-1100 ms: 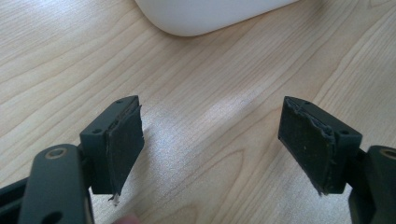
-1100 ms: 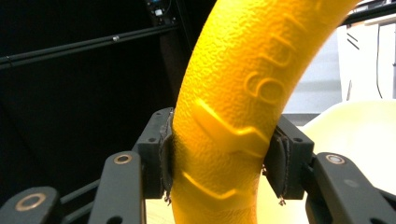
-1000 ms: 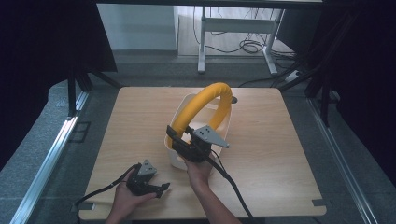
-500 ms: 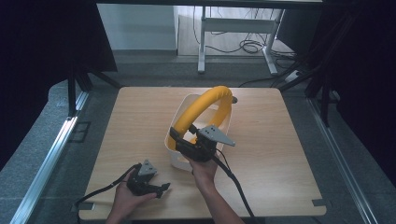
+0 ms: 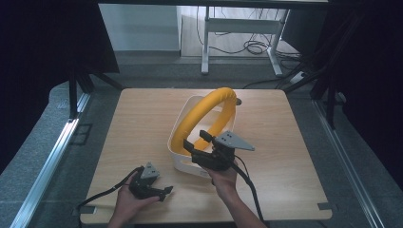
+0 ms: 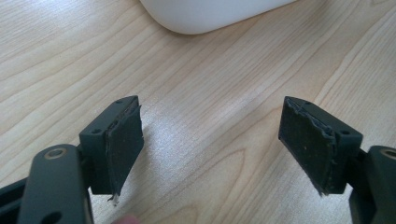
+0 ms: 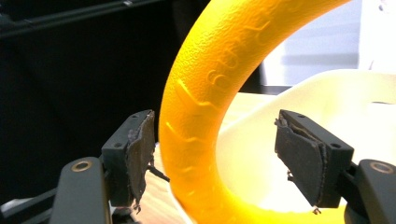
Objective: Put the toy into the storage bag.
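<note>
Black rubber pads on the left gripper [image 6: 212,154] stand wide apart over bare, pale wood-grain table top [image 6: 210,93], with nothing between them; in the high view this left gripper [image 5: 161,192] rests low in the person's left hand [image 5: 126,204] near the table's front edge, apart from the work. Just ahead of it, in its own view, sits the rounded corner of the white plastic tub [image 6: 210,14].

To its right and a little farther on, the right gripper [image 5: 196,140] is held at the tub's near rim. Its jaws have just been opening, and they now stand well parted. The big yellow foam ring [image 7: 205,121] rises between them, close to the left-hand pad [image 7: 140,154] yet not pressed by either pad that I can make out, so I judge it let go rather than held.

Beyond that gripper, the yellow ring [image 5: 209,118] stands on edge in the white tub [image 5: 183,164], its lower part down inside and its top leaning over the far rim.

As a judgement, placing the ring in the tub looks all but done. What seems left is drawing the right gripper back clear of the ring without knocking it, and seeing whether the ring stays propped.
</note>
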`<move>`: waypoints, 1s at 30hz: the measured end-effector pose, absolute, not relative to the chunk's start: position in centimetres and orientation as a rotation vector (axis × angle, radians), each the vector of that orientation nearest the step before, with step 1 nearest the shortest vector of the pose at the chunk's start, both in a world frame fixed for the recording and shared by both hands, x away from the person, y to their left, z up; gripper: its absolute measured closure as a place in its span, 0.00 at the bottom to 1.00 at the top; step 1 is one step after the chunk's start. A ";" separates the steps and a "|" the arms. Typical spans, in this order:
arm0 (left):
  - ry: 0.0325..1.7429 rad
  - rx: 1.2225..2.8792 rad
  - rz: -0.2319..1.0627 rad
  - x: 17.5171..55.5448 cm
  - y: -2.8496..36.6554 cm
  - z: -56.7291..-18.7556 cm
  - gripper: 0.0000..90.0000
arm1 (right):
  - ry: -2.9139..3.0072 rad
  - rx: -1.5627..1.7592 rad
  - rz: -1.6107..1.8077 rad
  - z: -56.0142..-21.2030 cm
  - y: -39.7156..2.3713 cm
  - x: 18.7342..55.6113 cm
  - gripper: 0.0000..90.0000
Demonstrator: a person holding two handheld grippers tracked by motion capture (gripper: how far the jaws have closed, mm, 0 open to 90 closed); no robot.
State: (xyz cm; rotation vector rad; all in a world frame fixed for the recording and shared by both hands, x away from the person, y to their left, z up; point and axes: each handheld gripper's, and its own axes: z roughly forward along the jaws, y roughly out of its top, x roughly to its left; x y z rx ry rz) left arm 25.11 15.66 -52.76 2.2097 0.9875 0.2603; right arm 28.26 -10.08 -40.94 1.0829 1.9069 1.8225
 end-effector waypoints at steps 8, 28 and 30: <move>0.991 2.210 0.264 25.1 15.6 -52.8 0.24 | 1.904 1.014 1.844 -40.7 -13.3 27.7 0.34; 0.997 2.215 0.274 25.1 15.5 -52.9 0.24 | 1.936 0.932 1.646 -44.6 -23.9 28.3 0.41; 0.993 2.214 0.278 25.1 15.6 -52.9 0.24 | 1.965 0.934 1.620 -45.5 -24.9 28.5 0.41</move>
